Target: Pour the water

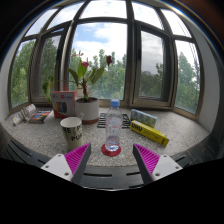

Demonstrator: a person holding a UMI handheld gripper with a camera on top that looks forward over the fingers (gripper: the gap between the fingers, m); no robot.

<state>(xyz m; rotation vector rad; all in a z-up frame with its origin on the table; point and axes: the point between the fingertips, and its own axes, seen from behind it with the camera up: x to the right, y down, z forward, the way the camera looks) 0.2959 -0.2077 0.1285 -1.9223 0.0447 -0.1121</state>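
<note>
— What are the fingers doing right now?

— The gripper (111, 160) is hanging spread wide, grasping nothing. Its two pink pads (78, 157) are standing well apart, with bare stone windowsill (185, 128) showing between and ahead of them.

— And the water?

— A clear plastic bottle (113, 128) with a blue cap is standing upright just ahead of the fingers, roughly centred on the gap between them but beyond the tips — not between them. It is sitting on a small red coaster (111, 150), which is lying closest to the fingertips.

— Anything to pour into?

— A patterned paper cup (71, 130) is standing upright ahead of the left finger, beside the bottle and a little apart from it. Whether it is holding anything, I cannot tell.

— What else is lying around?

— Beyond the cup, a potted plant (86, 92) with red flowers is sitting in a white pot, and a pink-labelled container (63, 101) is standing just beside that. Ahead of the right finger, a yellow box (149, 133) is lying flat on the sill. Past everything, a bay window (140, 60) is showing green trees and cloudy sky.
</note>
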